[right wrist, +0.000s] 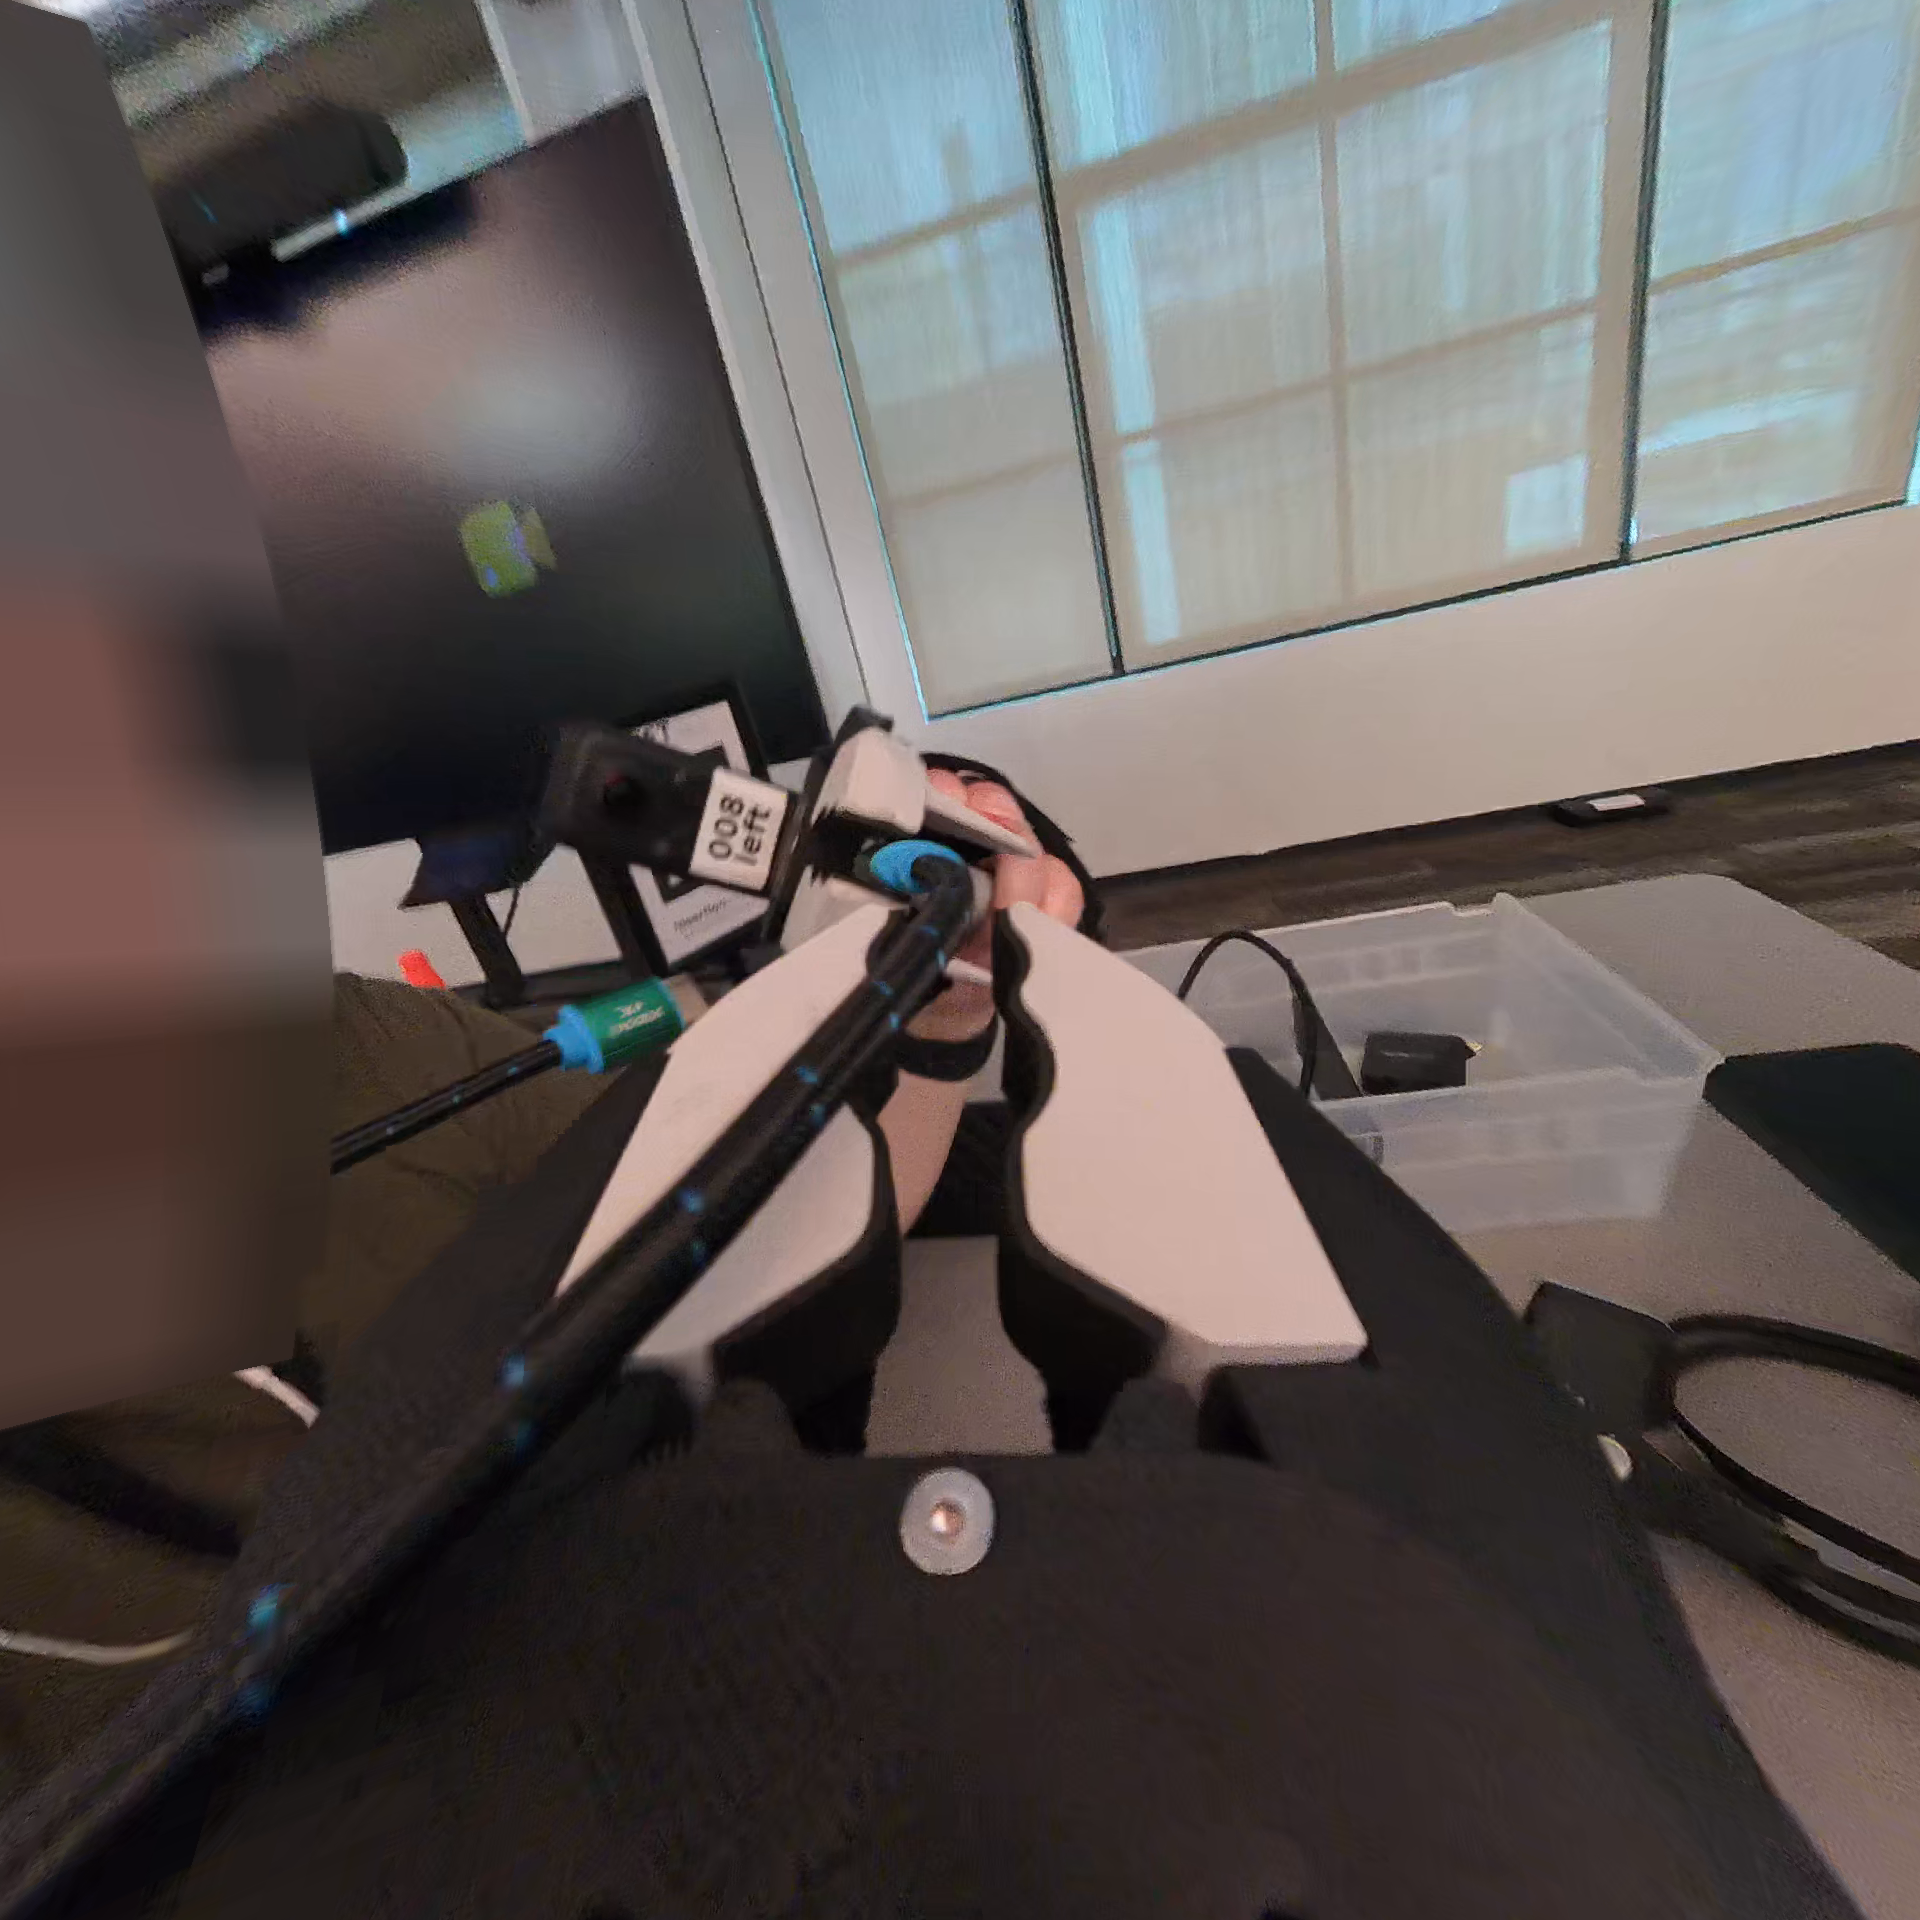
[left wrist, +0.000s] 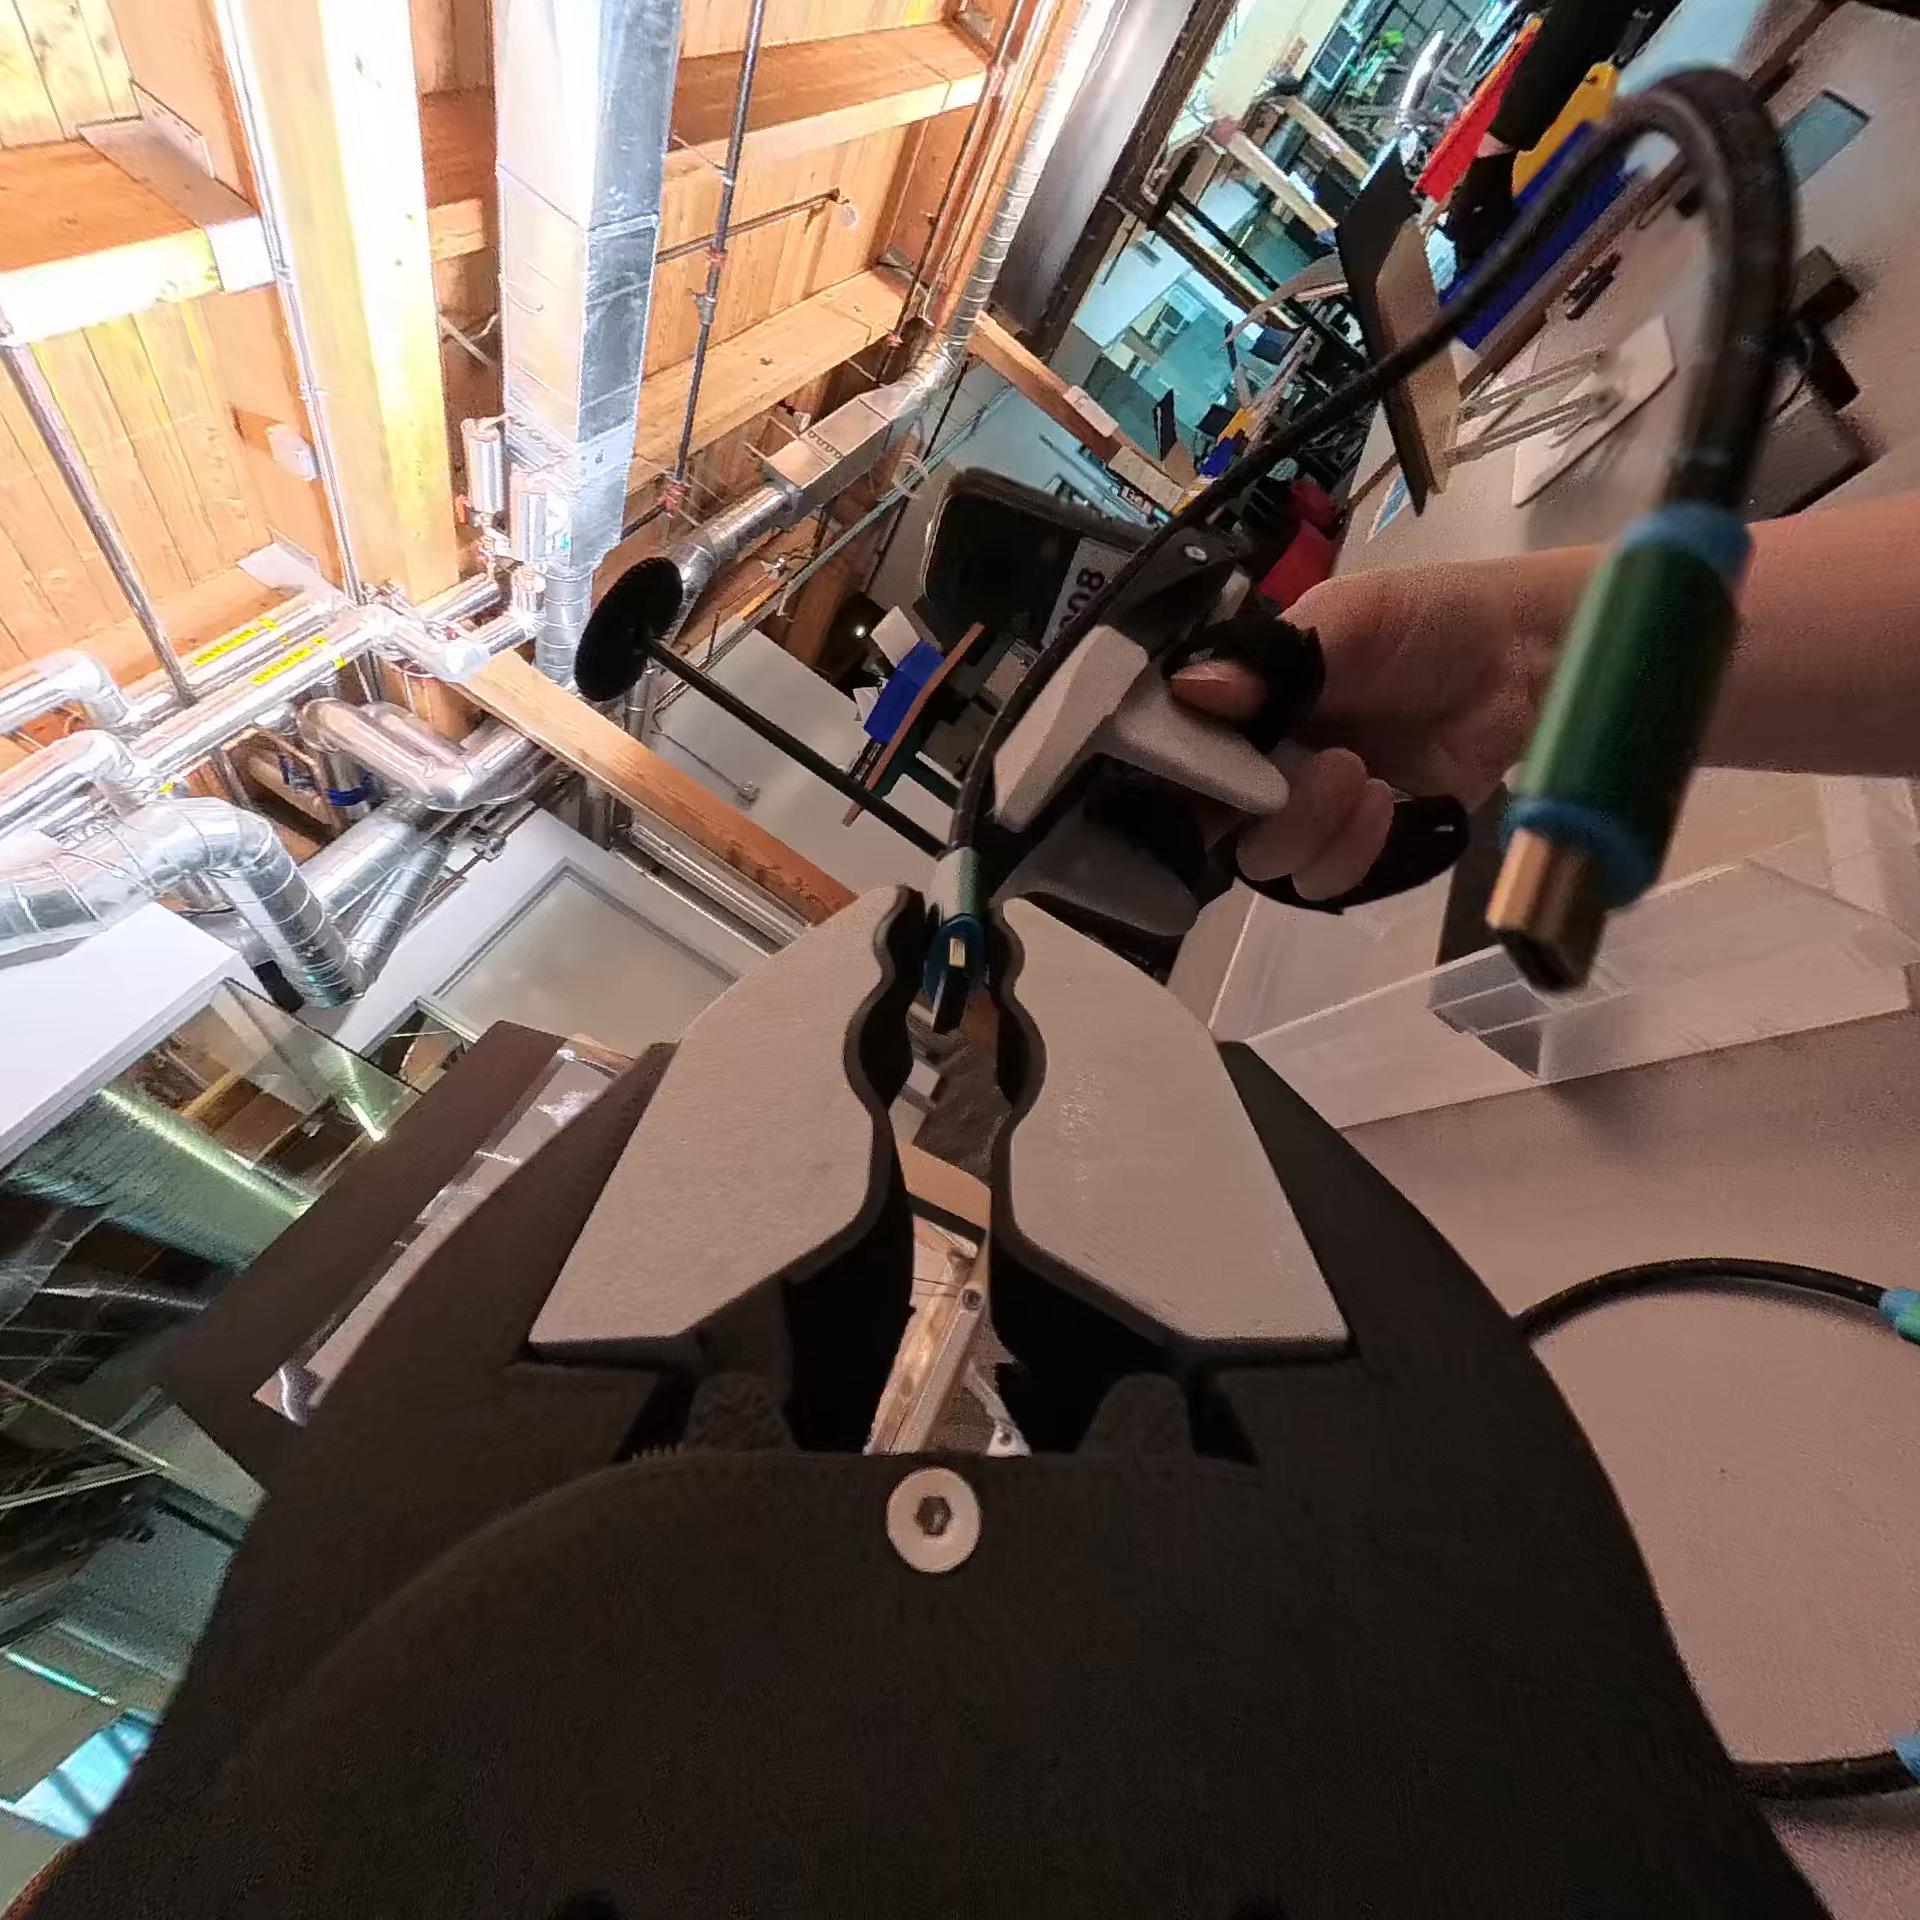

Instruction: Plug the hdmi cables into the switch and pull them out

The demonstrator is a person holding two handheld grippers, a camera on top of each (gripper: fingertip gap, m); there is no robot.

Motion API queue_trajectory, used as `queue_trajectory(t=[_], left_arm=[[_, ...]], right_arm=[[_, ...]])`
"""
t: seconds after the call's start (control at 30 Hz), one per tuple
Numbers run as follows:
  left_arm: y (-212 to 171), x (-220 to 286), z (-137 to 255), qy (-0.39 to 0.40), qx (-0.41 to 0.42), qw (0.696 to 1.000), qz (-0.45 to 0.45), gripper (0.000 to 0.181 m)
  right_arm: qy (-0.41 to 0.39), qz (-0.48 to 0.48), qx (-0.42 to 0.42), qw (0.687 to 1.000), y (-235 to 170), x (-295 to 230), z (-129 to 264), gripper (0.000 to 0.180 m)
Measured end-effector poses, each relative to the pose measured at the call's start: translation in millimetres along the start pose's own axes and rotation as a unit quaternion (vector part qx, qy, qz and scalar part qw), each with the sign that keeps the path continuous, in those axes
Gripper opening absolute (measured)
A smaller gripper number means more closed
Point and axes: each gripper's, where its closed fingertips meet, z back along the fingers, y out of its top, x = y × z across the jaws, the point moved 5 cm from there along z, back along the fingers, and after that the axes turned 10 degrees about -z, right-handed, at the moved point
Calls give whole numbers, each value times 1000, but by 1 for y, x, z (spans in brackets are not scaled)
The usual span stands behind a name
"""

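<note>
My left gripper (left wrist: 956, 914) is shut on a green HDMI plug with a blue collar (left wrist: 958, 935), held up in the air. Its black braided cable (left wrist: 1756, 260) arcs up and right, and its other green plug (left wrist: 1621, 748) hangs free. My right gripper (right wrist: 951, 920) meets the left gripper (right wrist: 894, 821) tip to tip and pinches the cable (right wrist: 790, 1081) just behind the held plug's blue collar (right wrist: 909, 862). The cable then lies across my right gripper's left finger. The free plug (right wrist: 623, 1023) shows at the left. A small black box (right wrist: 1590, 1340) with cables lies on the table.
A clear plastic bin (right wrist: 1538, 1122) holding a black adapter and a cord stands on the grey table (right wrist: 1766, 935). A dark flat object (right wrist: 1839, 1132) lies at the right. A clear acrylic block (left wrist: 1507, 1018) and a second black cable (left wrist: 1662, 1278) lie on the table below.
</note>
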Motion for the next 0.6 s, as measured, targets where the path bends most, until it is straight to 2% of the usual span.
queue_trajectory(t=[0.3, 0.6], left_arm=[[5, 9, -2, -50, 32, 998, 36, 10], [2, 14, -2, -59, 12, 998, 0, 10]], right_arm=[[34, 26, -37, 998, -6, -12, -2, 18], [43, -43, -47, 997, -9, -7, -2, 15]])
